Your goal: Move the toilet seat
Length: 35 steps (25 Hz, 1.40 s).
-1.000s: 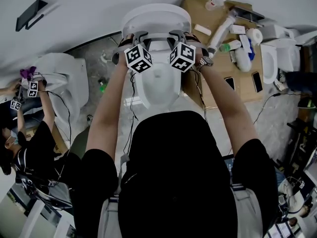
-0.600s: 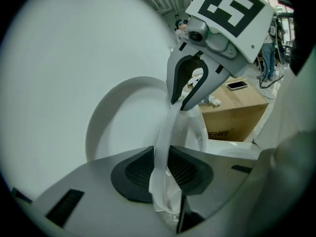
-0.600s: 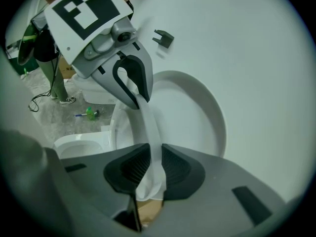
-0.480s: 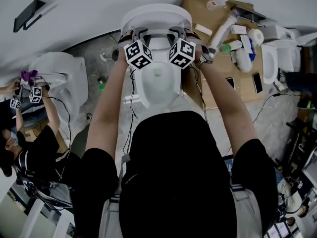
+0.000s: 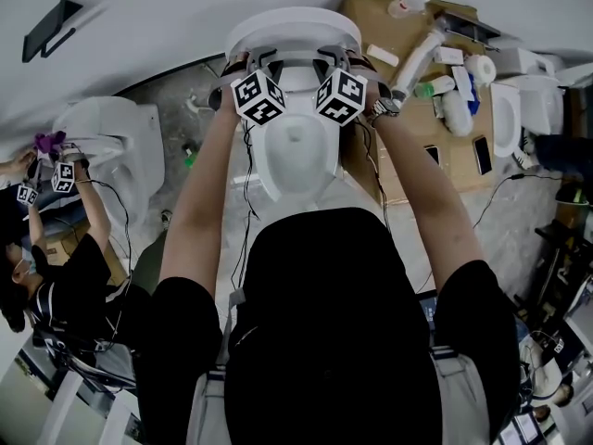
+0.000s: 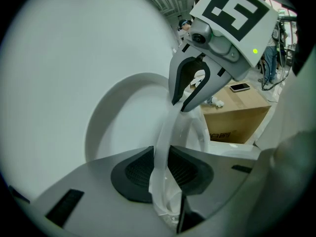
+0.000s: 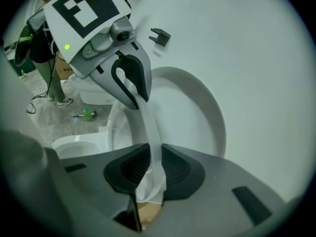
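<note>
Left gripper (image 6: 160, 172) clamped the toilet seat (image 6: 167, 130) by its rim | right gripper (image 7: 148, 172) clamped it just beside | seat stood tilted up off the bowl (image 5: 296, 160), straight ahead, both grippers equally near.

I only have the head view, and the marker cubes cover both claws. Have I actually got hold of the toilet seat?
Observer: Yes. The left claw is clamped on the thin edge of the toilet seat.
Operator: And the right one?
Observer: The right claw pinches the same edge, a little further along.
Operator: Is the lid in the way?
Observer: No. The lid stands upright against the wall behind the seat.
</note>
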Each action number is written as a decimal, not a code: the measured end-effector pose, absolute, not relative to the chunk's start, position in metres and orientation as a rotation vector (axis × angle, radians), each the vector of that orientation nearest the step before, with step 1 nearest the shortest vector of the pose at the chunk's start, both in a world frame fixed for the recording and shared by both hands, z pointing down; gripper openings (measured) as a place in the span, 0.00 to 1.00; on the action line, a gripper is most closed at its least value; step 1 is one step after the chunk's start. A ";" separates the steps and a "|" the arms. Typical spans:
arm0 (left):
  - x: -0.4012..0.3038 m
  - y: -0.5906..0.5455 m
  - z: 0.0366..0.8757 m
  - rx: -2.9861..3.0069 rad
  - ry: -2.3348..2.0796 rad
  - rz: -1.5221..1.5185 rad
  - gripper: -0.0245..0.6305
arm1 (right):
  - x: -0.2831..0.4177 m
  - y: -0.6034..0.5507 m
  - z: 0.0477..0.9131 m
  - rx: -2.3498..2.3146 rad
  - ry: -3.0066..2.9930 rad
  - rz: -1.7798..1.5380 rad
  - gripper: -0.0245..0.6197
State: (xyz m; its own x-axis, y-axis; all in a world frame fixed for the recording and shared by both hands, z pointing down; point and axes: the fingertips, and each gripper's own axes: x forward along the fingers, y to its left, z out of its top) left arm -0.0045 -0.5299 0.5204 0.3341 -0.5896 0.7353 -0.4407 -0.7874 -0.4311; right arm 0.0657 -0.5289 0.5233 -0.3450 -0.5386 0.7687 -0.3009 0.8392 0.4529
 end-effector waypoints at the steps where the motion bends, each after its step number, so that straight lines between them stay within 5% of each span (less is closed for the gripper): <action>1: -0.004 -0.531 0.520 -2.437 0.949 -1.442 0.18 | 0.066 -0.530 0.523 0.623 -1.956 -0.281 0.16; 19: -0.001 -0.530 0.524 -2.517 0.956 -1.420 0.19 | 0.068 -0.529 0.526 0.581 -1.978 -0.252 0.18; 27: -0.005 -0.522 0.514 -2.599 1.034 -1.323 0.30 | 0.068 -0.526 0.505 0.672 -2.065 -0.184 0.35; 35: -0.007 -0.506 0.476 -2.718 1.326 -1.007 0.32 | 0.077 -0.511 0.467 0.873 -2.215 -0.048 0.36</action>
State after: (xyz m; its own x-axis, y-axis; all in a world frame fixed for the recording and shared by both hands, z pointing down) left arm -0.0074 -0.5059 0.4763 0.4545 -0.6946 0.5576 -0.7234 -0.6531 -0.2240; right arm 0.0772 -0.5110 0.4666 -0.4929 -0.6022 0.6280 -0.5744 0.7674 0.2849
